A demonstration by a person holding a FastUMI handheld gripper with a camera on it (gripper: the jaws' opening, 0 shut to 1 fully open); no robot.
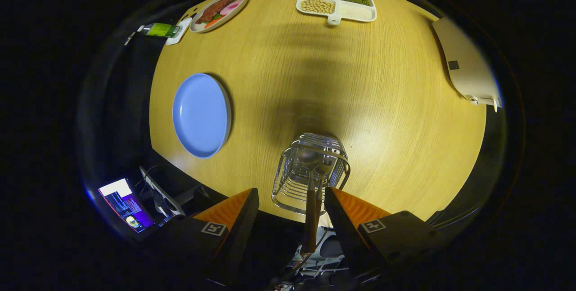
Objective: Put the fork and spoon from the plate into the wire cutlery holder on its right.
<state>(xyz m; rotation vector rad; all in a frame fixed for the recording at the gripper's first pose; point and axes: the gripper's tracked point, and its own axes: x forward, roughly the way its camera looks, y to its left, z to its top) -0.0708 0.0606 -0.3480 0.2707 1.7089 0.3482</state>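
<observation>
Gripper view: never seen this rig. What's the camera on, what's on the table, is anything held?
The camera rides on a hand-held two-finger gripper and looks forward along its fingers, which show at the bottom, spread apart and pressing on nothing. The fisheye lens bends the round wooden table. Between and just ahead of the fingers stands the wire cutlery holder, with two wooden-handled utensils in it, handles toward the camera. To its left lies the blue round plate, bare. Beyond them sit a white divided tray of beans and an oval plate of food. Nothing is held.
</observation>
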